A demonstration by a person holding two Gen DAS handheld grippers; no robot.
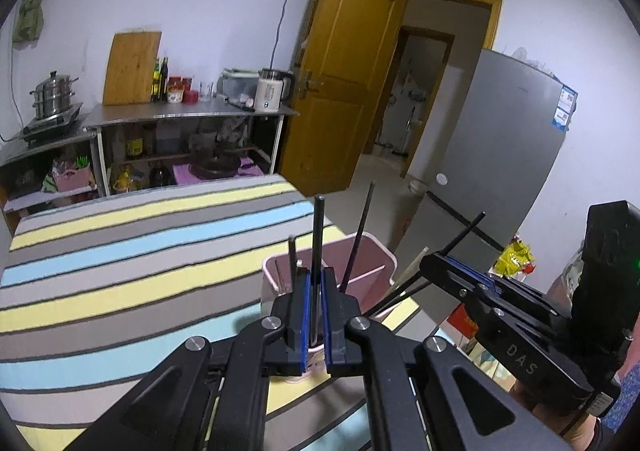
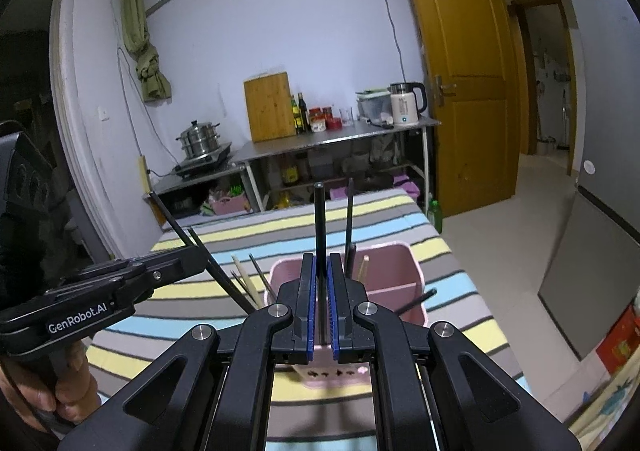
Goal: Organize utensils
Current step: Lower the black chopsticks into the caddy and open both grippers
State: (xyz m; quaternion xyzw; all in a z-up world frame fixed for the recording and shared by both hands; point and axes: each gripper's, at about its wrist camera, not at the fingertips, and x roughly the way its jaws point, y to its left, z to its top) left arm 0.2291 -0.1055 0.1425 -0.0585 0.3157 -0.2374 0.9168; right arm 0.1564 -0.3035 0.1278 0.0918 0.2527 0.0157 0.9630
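Note:
A pink utensil holder point(image 1: 362, 271) point(image 2: 384, 275) stands on the striped tablecloth point(image 1: 120, 271) near its right edge, with several dark and pale chopsticks in it. My left gripper point(image 1: 316, 279) is shut on a black chopstick point(image 1: 319, 235), held upright just above the holder. My right gripper point(image 2: 322, 263) is shut on another black chopstick point(image 2: 319, 227), also upright over the holder. In the left wrist view the right gripper point(image 1: 436, 267) comes in from the right with its chopstick point(image 1: 464, 233). In the right wrist view the left gripper point(image 2: 192, 263) comes in from the left.
A steel kitchen shelf point(image 1: 192, 113) with a cutting board point(image 1: 130, 67), bottles, a kettle point(image 1: 270, 91) and a steamer pot point(image 1: 52, 93) stands behind the table. An open wooden door point(image 1: 344, 63) and a grey fridge point(image 1: 500, 155) are to the right.

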